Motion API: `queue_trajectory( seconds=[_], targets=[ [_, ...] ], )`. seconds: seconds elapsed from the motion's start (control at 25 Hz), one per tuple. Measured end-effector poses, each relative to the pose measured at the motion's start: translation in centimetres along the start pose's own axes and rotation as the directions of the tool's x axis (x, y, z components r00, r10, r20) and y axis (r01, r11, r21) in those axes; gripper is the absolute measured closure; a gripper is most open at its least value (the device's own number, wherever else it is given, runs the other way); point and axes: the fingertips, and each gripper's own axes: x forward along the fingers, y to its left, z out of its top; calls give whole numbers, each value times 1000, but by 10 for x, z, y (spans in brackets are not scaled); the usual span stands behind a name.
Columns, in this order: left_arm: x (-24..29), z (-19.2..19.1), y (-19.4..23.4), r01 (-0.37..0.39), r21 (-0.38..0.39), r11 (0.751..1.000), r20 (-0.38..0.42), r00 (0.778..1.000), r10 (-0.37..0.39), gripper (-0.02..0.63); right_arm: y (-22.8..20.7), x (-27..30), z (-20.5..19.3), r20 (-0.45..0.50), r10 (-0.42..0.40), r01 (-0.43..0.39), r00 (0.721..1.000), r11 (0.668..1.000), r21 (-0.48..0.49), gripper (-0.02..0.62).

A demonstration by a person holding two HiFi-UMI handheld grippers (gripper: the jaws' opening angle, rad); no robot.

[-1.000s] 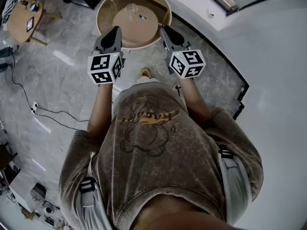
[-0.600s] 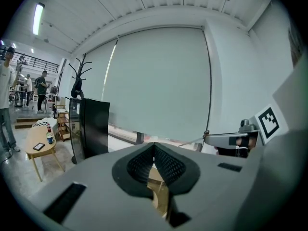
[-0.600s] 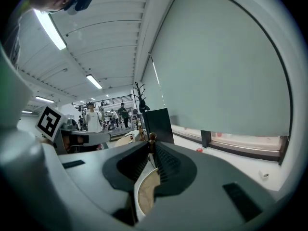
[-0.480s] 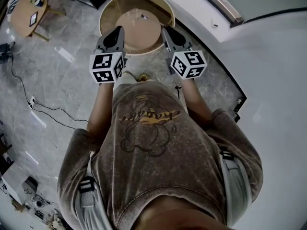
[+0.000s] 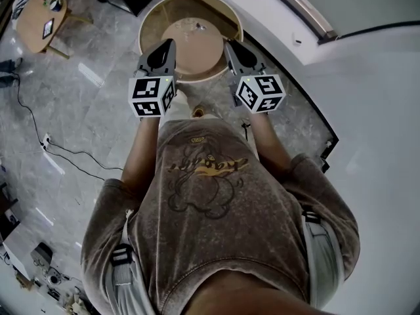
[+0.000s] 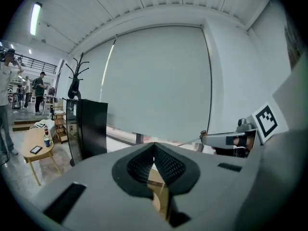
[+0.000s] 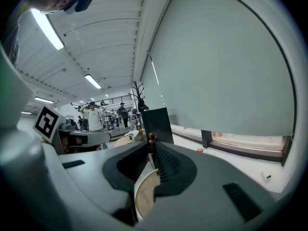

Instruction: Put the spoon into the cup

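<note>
My left tongs (image 6: 154,150) are together, the pads meeting at the tips with nothing between them. My right tongs (image 7: 152,147) are clamped on a thin brown piece with a round knob on its end, which I take for the spoon (image 7: 152,137). The knob pokes out just past the tips, and I cannot see the rest of it.

I hold both tongs side by side, apart from each other, and both point at the round table (image 5: 190,48). Its near edge lies just ahead of and below both sets of tips, and it shows under the jaws in each gripper view.

A small dark thing (image 5: 195,23) sits on the table further ahead of the tongs, too small for me to tell whether it is the cup.

A black cabinet (image 6: 89,129) stands beyond the table, ahead and left of my left tongs. A low wooden side table (image 5: 36,18) is well off to their left.
</note>
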Motion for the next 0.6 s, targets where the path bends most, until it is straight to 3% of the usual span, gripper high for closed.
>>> queue_trajectory(
  seconds=[0.6],
  targets=[
    [39,9,43,44,9,999,9,999,-44,591,-6,53,5,3,-44,44,999,999,7,537]
  ],
)
